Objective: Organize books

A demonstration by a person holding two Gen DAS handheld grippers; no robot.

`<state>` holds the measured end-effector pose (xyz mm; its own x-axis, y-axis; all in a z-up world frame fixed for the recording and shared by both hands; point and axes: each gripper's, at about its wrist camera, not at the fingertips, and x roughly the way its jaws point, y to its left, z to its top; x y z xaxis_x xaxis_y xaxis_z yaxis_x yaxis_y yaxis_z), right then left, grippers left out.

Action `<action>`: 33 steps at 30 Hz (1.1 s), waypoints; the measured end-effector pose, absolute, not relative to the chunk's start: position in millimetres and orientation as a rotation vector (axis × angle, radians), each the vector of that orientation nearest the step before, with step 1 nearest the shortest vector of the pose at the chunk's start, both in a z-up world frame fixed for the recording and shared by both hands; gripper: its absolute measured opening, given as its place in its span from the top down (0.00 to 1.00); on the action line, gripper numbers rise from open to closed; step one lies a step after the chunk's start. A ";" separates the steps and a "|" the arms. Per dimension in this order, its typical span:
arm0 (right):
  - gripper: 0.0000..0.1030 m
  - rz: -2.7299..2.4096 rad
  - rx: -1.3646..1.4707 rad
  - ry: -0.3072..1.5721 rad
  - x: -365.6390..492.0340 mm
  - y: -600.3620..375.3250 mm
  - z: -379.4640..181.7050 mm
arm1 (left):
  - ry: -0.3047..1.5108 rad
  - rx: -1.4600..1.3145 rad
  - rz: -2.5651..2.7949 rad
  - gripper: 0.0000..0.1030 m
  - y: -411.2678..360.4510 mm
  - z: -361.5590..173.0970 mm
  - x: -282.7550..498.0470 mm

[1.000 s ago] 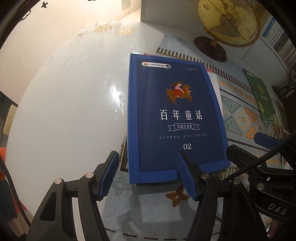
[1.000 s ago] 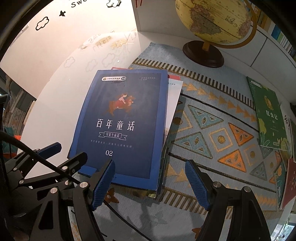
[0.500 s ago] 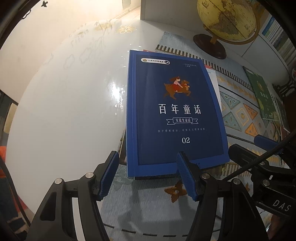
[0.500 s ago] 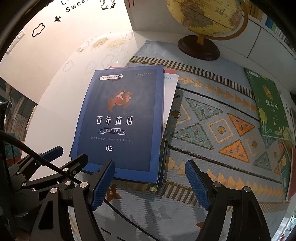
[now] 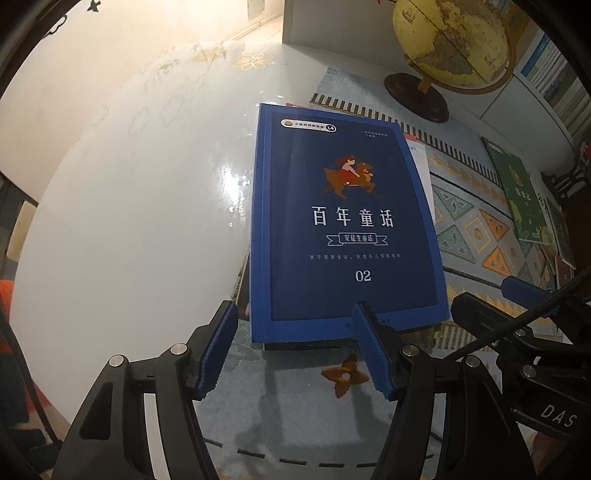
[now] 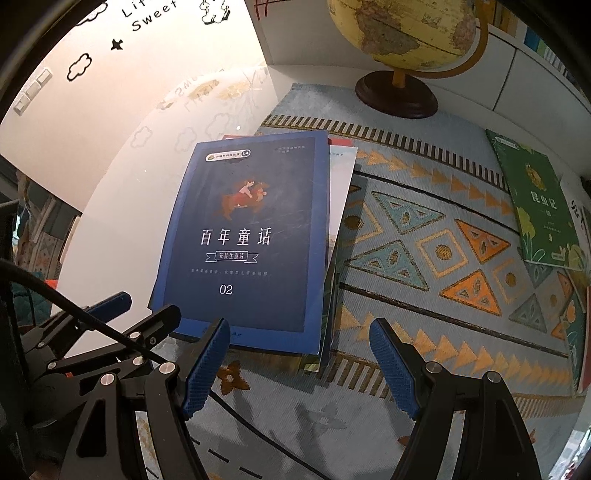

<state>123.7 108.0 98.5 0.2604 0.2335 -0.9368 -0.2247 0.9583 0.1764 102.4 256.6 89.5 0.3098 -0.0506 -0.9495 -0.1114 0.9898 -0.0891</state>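
Note:
A dark blue book marked "02" lies flat on top of a small stack, half on the patterned mat and half on the white table. It also shows in the right wrist view. A white book and others stick out under it at the right. My left gripper is open and empty just in front of the stack's near edge. My right gripper is open and empty by the stack's near right corner. A green book lies on the mat at the right.
A yellow globe on a dark wooden base stands at the back of the mat. The round white table spreads to the left. More books lie at the right edge, and a bookshelf stands behind.
Both grippers have drawn back a little from the stack, so the blue book sits farther from the fingers. The jaws stay open and the books have not moved.

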 end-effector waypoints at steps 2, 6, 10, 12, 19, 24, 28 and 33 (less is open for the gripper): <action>0.26 0.316 0.038 1.261 121.1 102.7 100.3 | 1.255 -0.160 0.035 0.40 255.4 90.2 101.1; 0.26 0.319 0.080 1.232 113.3 88.0 103.2 | 1.247 -0.179 0.015 0.40 246.7 92.4 96.1; 0.26 0.286 0.123 1.201 98.1 59.0 100.5 | 1.242 -0.200 -0.037 0.40 224.3 92.3 84.3; 0.26 0.254 0.158 1.200 89.6 39.4 96.5 | 1.241 -0.195 -0.069 0.40 206.0 91.3 77.0; 0.26 0.093 0.342 1.212 55.8 -59.2 83.8 | 1.262 -0.174 -0.187 0.40 128.8 90.0 64.0; 0.26 -0.049 0.466 1.196 18.9 -130.1 75.8 | 1.241 -0.139 -0.257 0.40 69.8 92.1 45.3; 0.26 -0.148 0.497 1.188 -9.8 -172.2 68.6 | 1.264 -0.109 -0.284 0.40 38.2 85.6 31.7; 0.26 -0.245 0.521 1.122 -38.5 -206.4 64.5 | 1.253 -0.099 -0.280 0.39 13.8 76.6 18.2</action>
<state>-38.5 -206.4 64.5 0.4231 0.0704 -0.9033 0.4409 0.8550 0.2731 18.2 13.8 76.6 0.2838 -0.2628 -0.9222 0.1546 0.9617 -0.2264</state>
